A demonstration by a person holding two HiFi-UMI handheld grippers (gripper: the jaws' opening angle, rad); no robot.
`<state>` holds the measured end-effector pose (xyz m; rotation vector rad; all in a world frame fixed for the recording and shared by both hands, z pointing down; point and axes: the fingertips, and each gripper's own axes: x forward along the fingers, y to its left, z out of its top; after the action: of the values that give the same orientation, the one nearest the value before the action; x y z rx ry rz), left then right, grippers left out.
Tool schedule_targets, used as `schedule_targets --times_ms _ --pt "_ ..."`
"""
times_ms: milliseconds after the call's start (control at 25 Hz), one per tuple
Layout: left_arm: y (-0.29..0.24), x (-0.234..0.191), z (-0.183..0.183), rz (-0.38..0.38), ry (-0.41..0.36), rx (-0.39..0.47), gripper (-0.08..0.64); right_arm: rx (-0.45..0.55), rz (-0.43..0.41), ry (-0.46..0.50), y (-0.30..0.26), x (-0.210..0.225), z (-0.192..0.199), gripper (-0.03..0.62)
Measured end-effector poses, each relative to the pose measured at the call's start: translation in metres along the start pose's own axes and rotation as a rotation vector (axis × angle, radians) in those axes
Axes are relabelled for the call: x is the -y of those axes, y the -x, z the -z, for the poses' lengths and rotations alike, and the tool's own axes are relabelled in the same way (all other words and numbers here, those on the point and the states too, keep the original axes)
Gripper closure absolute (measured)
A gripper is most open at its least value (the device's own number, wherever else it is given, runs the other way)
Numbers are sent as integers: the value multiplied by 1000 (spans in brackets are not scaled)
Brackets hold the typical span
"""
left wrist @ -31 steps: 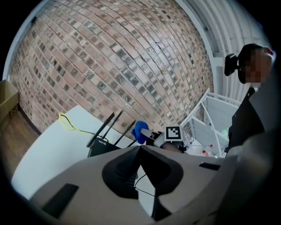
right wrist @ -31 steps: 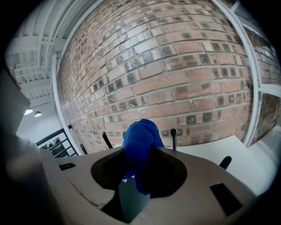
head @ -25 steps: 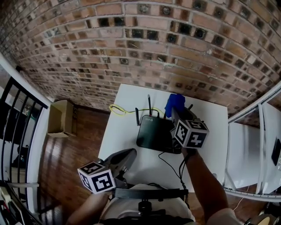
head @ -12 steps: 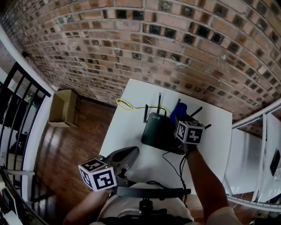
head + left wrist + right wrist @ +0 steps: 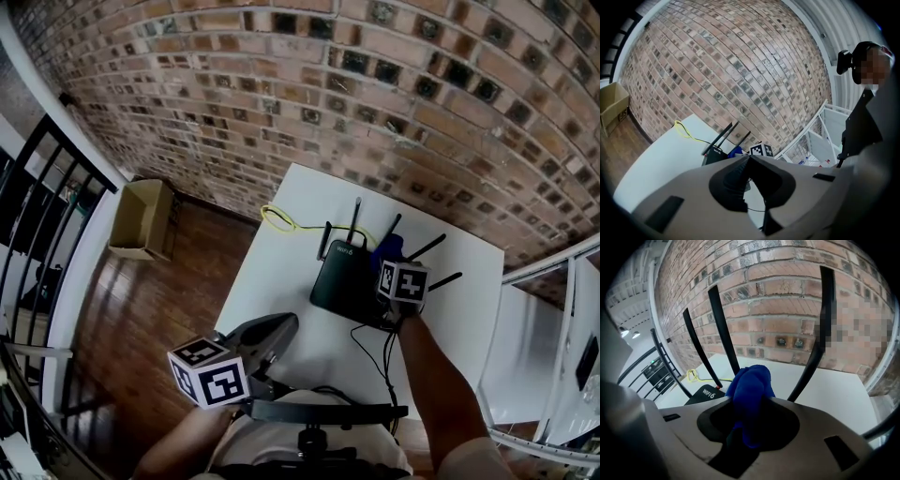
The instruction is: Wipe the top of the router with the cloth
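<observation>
Brick wall fills the far side of the scene, well beyond both pairs of fingers. Wooden floor lies to the left of the left fingers, and a cardboard box stands on it against the wall, well apart from them. Ahead of both pairs of fingers, the white tabletop runs back to the brick.

On the tabletop sits the black router, ahead and to the right of the left fingers and directly under and just left of the right ones. Its thin antennas rise on either side of the right fingers in the right gripper view, with the router's printed corner low on their left.

The left gripper hangs over the near edge of the tabletop, well short of the router, its fingers clenched tip to tip with nothing between them. The right gripper is over the router's right side, angled down, its fingers clamped on the blue cloth. The cloth bulges out past the fingertips toward the antennas. Whether it touches the router's top cannot be told.

A yellow cable loops on the tabletop far ahead of the left fingers, beside the router's back left. A thin black cable trails from the router toward the near edge, between the two grippers.
</observation>
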<state>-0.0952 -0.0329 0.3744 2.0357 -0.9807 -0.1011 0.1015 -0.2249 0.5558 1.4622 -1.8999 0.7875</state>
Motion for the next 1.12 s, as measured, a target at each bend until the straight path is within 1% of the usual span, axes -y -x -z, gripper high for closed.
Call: schedule_targets --times_ms 280,440,640,880,1000,1120 --pt "2 0 1 -4 -4 5 534 -12 2 7 -2 3 3 456" --pt "2 2 0 7 -10 2 534 49 -6 -16 22 -1 -3 456" --pt "-3 6 1 31 -14 -11 534 147 -98 -57 62 -29 -15 455" --pt "-9 11 2 63 -24 -28 535 219 -208 1 93 -79 -35 456" --pt "-10 11 3 74 -26 -29 534 247 -230 10 97 -92 -51 456" --pt "-7 10 3 73 -25 -28 534 288 -232 -8 99 -97 -77 456"
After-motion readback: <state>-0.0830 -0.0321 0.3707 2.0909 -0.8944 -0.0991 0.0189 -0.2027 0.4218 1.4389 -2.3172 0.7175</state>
